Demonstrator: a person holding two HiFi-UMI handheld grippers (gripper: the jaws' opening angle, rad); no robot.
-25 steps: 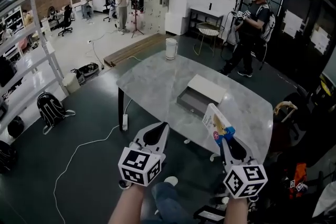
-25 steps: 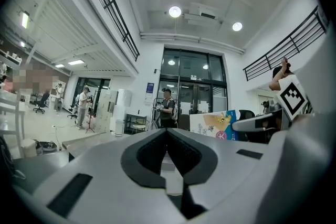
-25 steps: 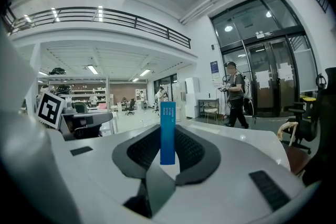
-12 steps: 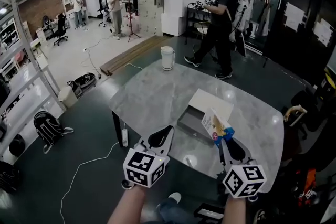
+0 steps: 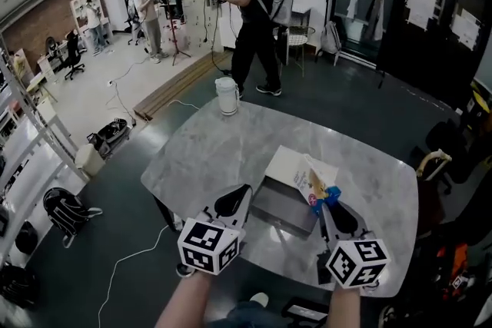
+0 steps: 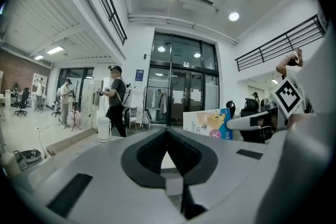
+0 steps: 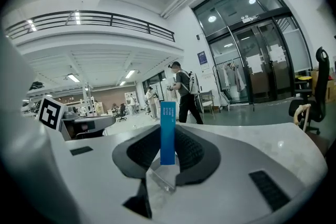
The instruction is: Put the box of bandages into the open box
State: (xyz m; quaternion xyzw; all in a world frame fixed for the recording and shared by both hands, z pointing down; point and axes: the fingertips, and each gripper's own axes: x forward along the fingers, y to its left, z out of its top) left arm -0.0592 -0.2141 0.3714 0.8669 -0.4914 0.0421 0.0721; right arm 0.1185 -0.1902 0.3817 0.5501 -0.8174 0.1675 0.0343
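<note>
In the head view my right gripper (image 5: 320, 202) is shut on the box of bandages (image 5: 315, 182), a white and blue carton held upright. It hangs over the right end of the open box (image 5: 280, 205), a shallow grey tray on the marble table (image 5: 207, 154). The tray's white lid (image 5: 286, 164) lies just behind it. The right gripper view shows the carton's blue edge (image 7: 168, 132) pinched between the pads. My left gripper (image 5: 237, 194) is shut and holds nothing, hovering at the tray's left end. In the left gripper view the carton (image 6: 208, 124) stands off to the right.
A white canister (image 5: 226, 95) stands at the table's far edge. Beyond it a person in black (image 5: 254, 11) walks by, and other people (image 5: 146, 8) stand farther back. A chair (image 5: 432, 164) sits at the table's right, and shelving (image 5: 31, 127) and bags (image 5: 65, 210) are on the left.
The view has closed in on the table, so both grippers now hang over the near side of the open box. The person in black has walked from right to left behind the table.
</note>
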